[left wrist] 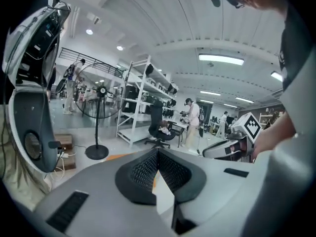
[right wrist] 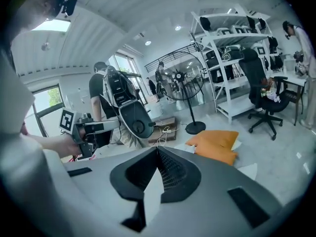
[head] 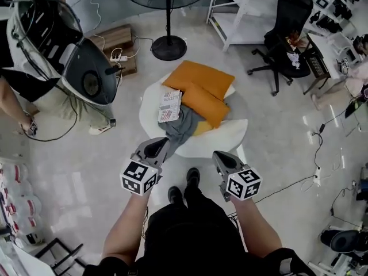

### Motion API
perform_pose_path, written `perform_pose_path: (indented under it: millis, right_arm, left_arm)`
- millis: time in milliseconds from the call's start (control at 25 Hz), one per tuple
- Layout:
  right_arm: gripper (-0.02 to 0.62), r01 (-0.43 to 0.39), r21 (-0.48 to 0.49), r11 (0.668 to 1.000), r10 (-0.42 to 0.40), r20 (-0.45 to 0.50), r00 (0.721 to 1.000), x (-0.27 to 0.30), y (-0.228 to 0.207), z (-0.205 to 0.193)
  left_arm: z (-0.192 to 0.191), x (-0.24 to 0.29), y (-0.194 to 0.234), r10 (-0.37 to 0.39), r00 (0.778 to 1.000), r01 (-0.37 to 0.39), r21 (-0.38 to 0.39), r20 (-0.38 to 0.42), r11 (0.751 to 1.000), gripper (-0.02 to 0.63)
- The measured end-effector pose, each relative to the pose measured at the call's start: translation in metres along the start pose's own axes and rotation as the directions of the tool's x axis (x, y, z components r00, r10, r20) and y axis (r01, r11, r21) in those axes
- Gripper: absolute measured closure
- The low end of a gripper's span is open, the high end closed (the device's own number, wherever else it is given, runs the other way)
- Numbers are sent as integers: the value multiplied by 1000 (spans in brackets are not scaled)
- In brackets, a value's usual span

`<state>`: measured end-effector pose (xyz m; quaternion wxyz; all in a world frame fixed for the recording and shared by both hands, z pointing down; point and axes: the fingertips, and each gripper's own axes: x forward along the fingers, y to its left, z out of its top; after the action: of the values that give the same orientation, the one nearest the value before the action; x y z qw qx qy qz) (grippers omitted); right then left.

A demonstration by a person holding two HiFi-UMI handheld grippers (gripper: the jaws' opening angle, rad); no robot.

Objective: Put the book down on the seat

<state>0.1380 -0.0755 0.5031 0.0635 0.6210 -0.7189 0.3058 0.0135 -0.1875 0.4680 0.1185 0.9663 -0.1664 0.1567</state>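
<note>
A book (head: 169, 105) with a red and white cover lies flat on the round white seat (head: 233, 132), beside two orange cushions (head: 201, 88) and a crumpled grey cloth (head: 179, 126). My left gripper (head: 156, 146) hovers at the seat's near edge, just short of the cloth, shut and empty; in its own view the jaws (left wrist: 158, 151) meet at the tip. My right gripper (head: 219, 156) is level with it to the right, over the seat's front rim, also shut with nothing held (right wrist: 158, 148). The orange cushions (right wrist: 217, 143) show ahead in the right gripper view.
A standing fan's base (head: 168, 48) is behind the seat. A black office chair (head: 284, 33) and white shelving (head: 241, 16) are at the back right. A person wearing bulky grey gear (head: 80, 62) stands at the left. Cables run across the floor (head: 299, 180).
</note>
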Motion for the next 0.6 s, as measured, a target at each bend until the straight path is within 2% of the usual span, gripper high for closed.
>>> perform_pose_path:
  millis: [280, 440, 600]
  right_arm:
    - [577, 64, -32, 997, -60, 97, 993, -64, 17, 26]
    - [578, 106, -55, 993, -94, 186, 978, -101, 13, 46]
    - [578, 126, -87, 988, -100, 255, 962, -145, 5, 58]
  left_arm:
    - [18, -37, -30, -16, 1000, 16, 35, 16, 999, 603]
    - [38, -43, -52, -17, 999, 15, 85, 30, 996, 603]
    - [62, -43, -82, 4, 997, -14, 118, 81, 993, 603]
